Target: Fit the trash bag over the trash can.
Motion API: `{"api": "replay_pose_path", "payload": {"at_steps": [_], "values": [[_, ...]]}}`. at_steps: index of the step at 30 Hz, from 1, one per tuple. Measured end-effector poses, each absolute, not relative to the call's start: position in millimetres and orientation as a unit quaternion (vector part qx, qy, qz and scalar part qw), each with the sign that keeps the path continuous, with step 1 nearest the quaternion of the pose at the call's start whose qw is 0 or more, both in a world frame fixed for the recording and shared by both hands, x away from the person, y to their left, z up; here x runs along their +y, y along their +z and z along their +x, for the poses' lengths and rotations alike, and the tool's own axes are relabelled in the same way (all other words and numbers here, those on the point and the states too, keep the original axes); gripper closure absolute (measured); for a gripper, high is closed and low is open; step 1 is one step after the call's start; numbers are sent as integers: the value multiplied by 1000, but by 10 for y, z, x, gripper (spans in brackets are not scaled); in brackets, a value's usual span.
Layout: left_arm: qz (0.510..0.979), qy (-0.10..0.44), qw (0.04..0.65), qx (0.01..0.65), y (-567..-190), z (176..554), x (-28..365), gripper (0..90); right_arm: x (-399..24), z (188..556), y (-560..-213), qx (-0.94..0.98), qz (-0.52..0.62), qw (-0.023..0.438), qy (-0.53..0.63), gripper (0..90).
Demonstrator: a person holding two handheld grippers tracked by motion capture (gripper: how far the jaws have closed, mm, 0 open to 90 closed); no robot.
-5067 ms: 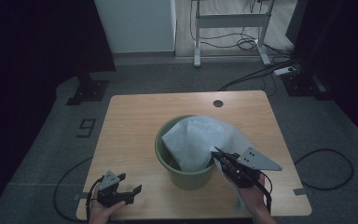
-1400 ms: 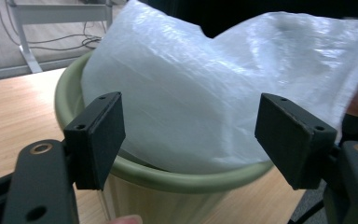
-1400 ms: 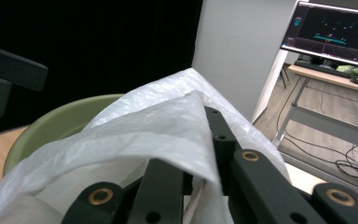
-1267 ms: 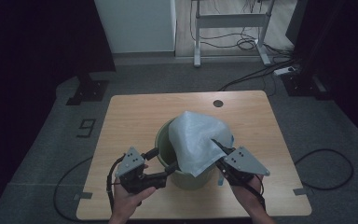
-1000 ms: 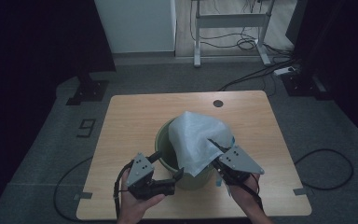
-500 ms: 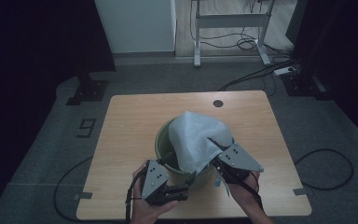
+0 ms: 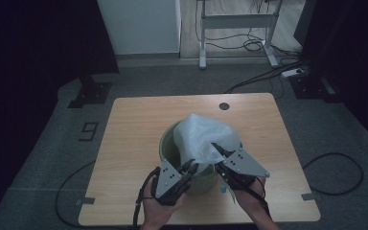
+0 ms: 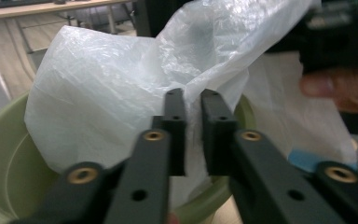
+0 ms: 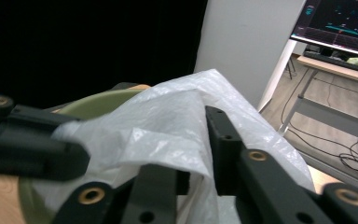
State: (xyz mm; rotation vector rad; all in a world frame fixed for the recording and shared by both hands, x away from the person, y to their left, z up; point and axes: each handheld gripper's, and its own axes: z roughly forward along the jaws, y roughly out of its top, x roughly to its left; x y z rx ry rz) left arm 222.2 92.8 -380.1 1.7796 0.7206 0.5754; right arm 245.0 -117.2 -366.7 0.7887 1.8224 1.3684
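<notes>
Moving in from the near left, the left tool [image 7: 190, 167] has just clenched on the white plastic bag [image 7: 202, 135]; the right tool [image 7: 219, 148] grips it too, its jaws just loosening. Bag sits in the green bucket [image 7: 168, 146] on the wooden counter [image 7: 134, 124], grey floor [image 7: 48, 143] around.

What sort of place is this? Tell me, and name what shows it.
Probably an office or lab workroom: a wooden desk on grey carpet, loose cables on the floor beside a metal stand, and a lit monitor on another desk.
</notes>
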Motion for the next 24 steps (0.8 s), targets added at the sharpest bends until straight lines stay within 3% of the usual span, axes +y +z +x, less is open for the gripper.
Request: {"api": "replay_pose_path", "payload": {"at_steps": [5,10,16,24], "values": [[727,248,553,324,-3765,2280,1038,891,-1184,2312,-3722,703,297,363,535,488],[708,248,561,349,-3752,2334,1121,898,-1232,2020,-3870,696,311,361,538,323],[698,248,567,361,-3734,2350,1161,898,-1255,1760,-4187,688,332,364,533,258],[703,235,568,359,-3719,2365,1151,898,-1250,1757,-4499,670,377,370,521,233]]}}
